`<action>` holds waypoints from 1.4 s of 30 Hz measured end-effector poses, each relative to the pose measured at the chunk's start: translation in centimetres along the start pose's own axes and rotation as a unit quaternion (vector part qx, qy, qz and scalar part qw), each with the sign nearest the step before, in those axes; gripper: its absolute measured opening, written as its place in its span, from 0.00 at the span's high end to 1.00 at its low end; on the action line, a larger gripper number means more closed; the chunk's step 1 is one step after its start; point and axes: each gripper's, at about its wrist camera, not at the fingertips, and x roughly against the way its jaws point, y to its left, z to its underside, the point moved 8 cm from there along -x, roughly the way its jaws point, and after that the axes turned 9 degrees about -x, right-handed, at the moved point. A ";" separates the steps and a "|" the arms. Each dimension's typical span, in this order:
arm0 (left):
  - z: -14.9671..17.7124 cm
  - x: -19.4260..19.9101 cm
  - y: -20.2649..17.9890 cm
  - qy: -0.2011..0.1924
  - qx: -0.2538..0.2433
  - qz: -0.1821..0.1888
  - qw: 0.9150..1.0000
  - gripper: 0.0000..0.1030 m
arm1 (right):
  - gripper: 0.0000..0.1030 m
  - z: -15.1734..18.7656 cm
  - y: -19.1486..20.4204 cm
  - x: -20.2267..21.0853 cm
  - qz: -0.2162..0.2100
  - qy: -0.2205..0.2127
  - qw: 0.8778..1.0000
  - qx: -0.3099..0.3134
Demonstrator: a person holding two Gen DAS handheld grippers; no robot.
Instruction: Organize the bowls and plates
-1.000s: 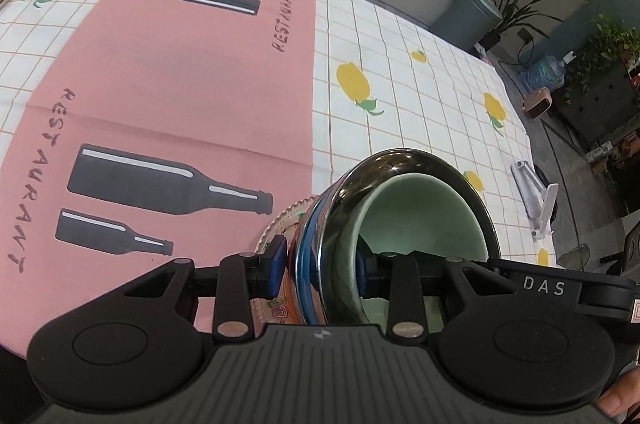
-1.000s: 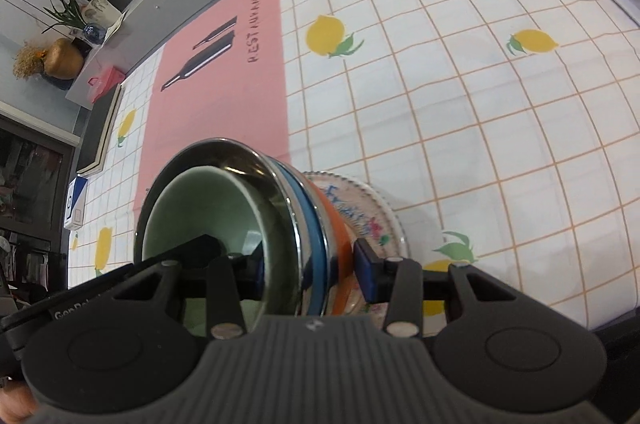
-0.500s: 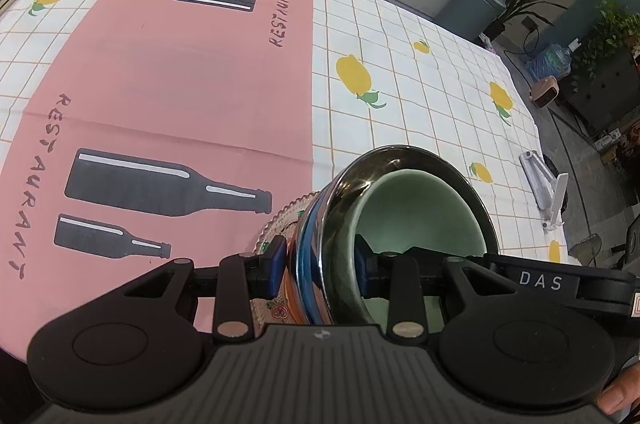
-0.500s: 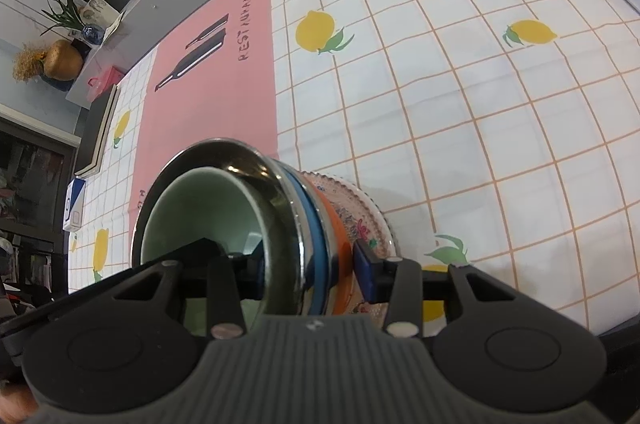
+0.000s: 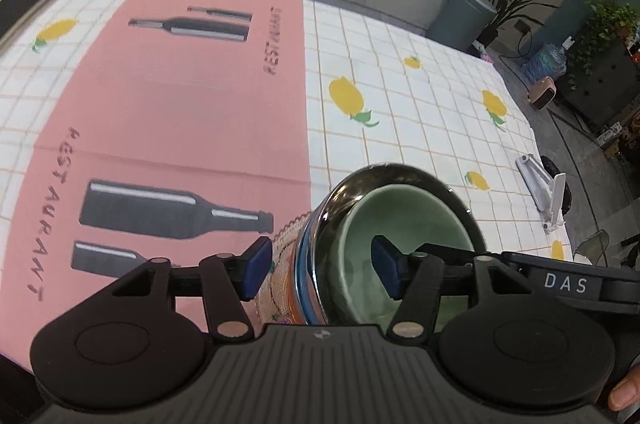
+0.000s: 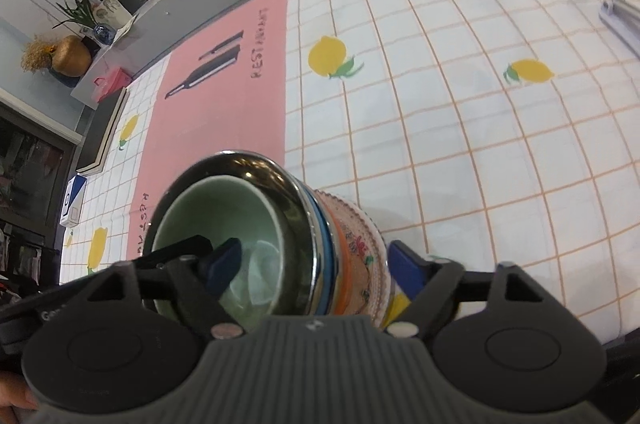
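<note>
Both grippers, left (image 5: 318, 274) and right (image 6: 310, 270), are opening around the stack of bowls (image 5: 384, 224) set on the tabletop (image 5: 400, 112) beside the pink mat (image 5: 192, 104); releasing looks underway, withdrawal likely next.

Bright, even light with soft shadows; fisheye bending curves the far edges, and the right wrist view is slightly blurred.

Two close downward views, shared stack (image 5: 384, 224)

Shiny metal bowl (image 5: 404, 172) — glossy ceramic inside
</note>
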 end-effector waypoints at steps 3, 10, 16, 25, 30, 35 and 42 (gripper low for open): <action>-0.5 1.3 -0.2 -0.019 -0.011 -0.006 1.000 0.23 | 0.16 -0.4 0.6 1.3 0.006 -0.021 1.000 0.022; -1.6 6.1 -0.6 -0.086 -0.054 -0.024 0.995 0.04 | 0.05 -1.1 2.8 6.0 0.025 -0.102 0.990 0.090; -1.8 10.6 -1.0 -0.143 -0.087 -0.062 0.984 0.00 | 0.03 -0.2 4.1 10.3 0.037 -0.166 0.977 0.127; 0.4 15.0 -1.7 -0.199 -0.109 -0.122 0.966 0.00 | 0.03 3.3 4.9 14.2 0.051 -0.225 0.959 0.164; 2.0 15.8 -1.7 -0.212 -0.104 -0.142 0.961 0.00 | 0.03 5.7 4.6 15.0 0.058 -0.242 0.954 0.168; 3.9 15.6 -2.1 -0.208 -0.127 -0.178 0.953 0.00 | 0.03 7.8 4.3 14.9 0.069 -0.251 0.950 0.174; 6.1 14.6 -1.8 -0.182 -0.116 -0.172 0.961 0.00 | 0.03 10.5 3.5 14.2 0.081 -0.246 0.951 0.169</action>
